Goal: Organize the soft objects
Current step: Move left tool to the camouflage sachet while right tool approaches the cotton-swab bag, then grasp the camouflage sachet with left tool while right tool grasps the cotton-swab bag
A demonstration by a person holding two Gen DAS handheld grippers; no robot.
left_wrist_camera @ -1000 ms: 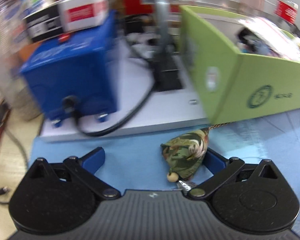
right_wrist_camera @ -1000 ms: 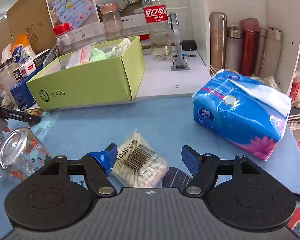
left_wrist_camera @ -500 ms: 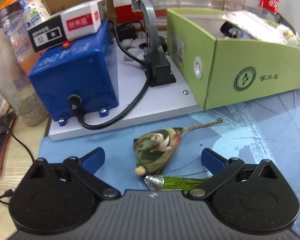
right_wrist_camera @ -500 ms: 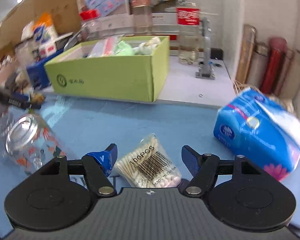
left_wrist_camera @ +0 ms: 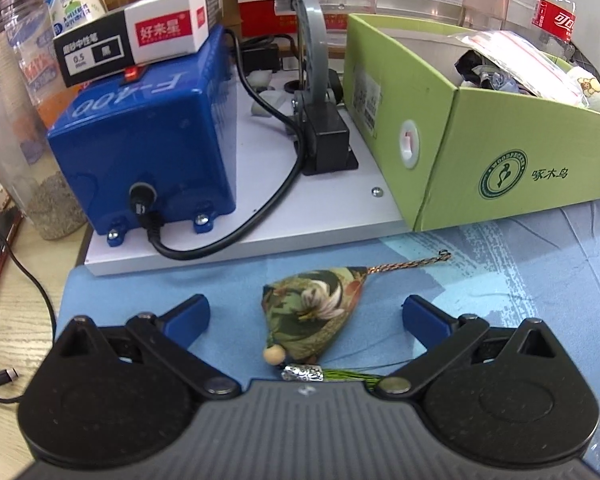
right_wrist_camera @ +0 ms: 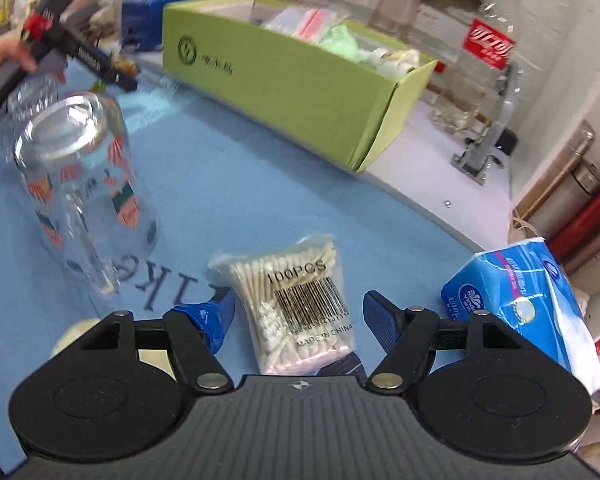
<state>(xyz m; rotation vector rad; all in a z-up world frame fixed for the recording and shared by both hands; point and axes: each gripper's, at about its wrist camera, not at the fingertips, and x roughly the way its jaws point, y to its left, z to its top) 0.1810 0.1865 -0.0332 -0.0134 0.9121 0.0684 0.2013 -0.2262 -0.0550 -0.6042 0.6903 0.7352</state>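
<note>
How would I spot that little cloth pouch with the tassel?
Find the green cardboard box on the blue mat. Just before its corner lies the pouch, between the left hand-held gripper fingers: the only floral fabric item, with wooden bead and green tassel.

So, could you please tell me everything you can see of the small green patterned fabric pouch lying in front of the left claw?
The small green patterned fabric pouch is a plump, roughly triangular sachet printed with leaves and a pale flower. A braided brown cord trails from its tip toward the green cardboard box; a wooden bead, a silver cap and a green tassel hang from its near end. It lies on the blue mat, between the open fingers of the left claw, untouched.
</note>
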